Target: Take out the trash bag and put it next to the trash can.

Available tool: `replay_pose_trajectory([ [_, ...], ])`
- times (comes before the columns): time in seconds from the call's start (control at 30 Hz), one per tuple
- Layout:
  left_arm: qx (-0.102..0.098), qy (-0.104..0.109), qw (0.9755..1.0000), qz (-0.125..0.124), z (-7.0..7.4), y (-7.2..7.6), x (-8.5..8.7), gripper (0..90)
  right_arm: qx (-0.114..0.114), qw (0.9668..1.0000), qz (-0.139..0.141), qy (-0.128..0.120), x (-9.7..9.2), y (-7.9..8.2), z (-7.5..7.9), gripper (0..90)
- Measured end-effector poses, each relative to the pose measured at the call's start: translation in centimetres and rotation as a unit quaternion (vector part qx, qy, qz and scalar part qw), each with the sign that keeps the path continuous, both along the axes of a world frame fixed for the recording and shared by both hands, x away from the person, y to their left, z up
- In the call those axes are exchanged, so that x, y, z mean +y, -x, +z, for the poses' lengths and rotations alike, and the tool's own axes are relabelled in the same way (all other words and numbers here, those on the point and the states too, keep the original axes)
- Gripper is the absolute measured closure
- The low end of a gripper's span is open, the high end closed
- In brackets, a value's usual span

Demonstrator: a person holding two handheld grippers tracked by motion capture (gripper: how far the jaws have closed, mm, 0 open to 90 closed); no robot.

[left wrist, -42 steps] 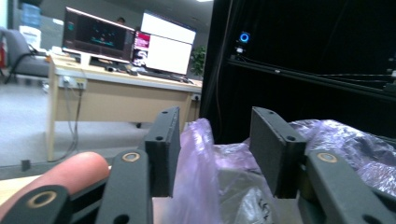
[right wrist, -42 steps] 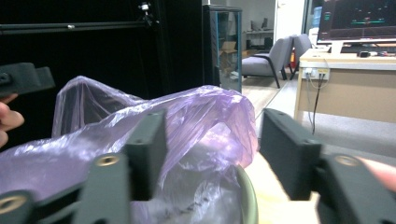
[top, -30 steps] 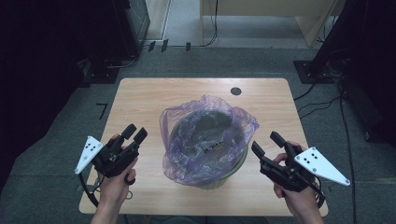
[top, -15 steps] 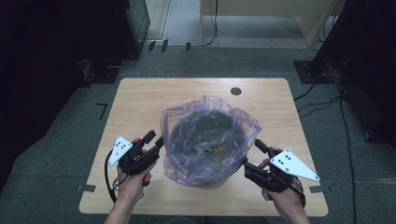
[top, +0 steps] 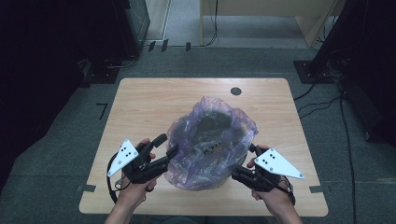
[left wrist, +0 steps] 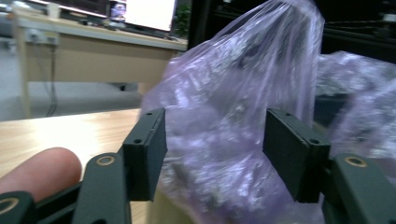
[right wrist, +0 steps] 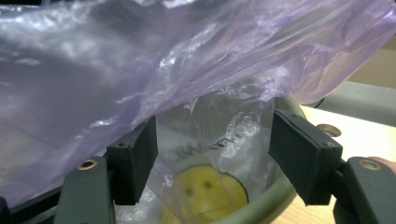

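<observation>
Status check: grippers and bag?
Left gripper just opening, bag film between jaws. Right gripper open at bag's edge. Bag lines bin. Nothing blocking.

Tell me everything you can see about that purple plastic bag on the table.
The purple bag is thin, see-through, crinkled film, lining a greenish round bin near the front middle of the wooden table. Its top stands loose and puffed above the rim, mouth open. A yellow smiley face shows through the film. The left tongs and right tongs reach its sides with jaws open around the film, not pinching it.
</observation>
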State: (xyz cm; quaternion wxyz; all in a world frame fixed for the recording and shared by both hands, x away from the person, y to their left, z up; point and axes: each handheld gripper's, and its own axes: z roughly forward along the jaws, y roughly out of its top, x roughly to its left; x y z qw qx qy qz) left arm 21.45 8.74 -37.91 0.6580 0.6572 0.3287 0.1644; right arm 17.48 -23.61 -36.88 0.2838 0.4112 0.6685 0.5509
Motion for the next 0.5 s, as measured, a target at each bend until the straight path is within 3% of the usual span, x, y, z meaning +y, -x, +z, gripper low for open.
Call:
replay_pose_trajectory([
  [0.13, -0.009, -0.006, 0.9997, -0.022, 0.0, 0.5, 0.2, 32.3, 0.001, 1.0, -0.002, -0.006, 0.0, 0.0, 0.1, 32.6],
  [0.2, -0.026, -0.006, 0.9986, -0.047, 0.0, 1.2, 0.8, 32.3, -0.001, 0.9999, -0.005, -0.011, -0.4, 0.2, 0.1, 32.6],
  [0.33, -0.035, 0.001, 0.9986, -0.04, 0.2, 1.5, 1.8, 32.7, 0.001, 0.9999, -0.011, -0.013, -0.9, 0.2, 0.0, 32.6],
  [0.5, -0.033, -0.012, 0.9984, -0.043, 0.1, 1.6, 1.9, 33.2, 0.004, 0.9998, -0.009, -0.019, -1.2, 0.3, -0.1, 32.6],
])
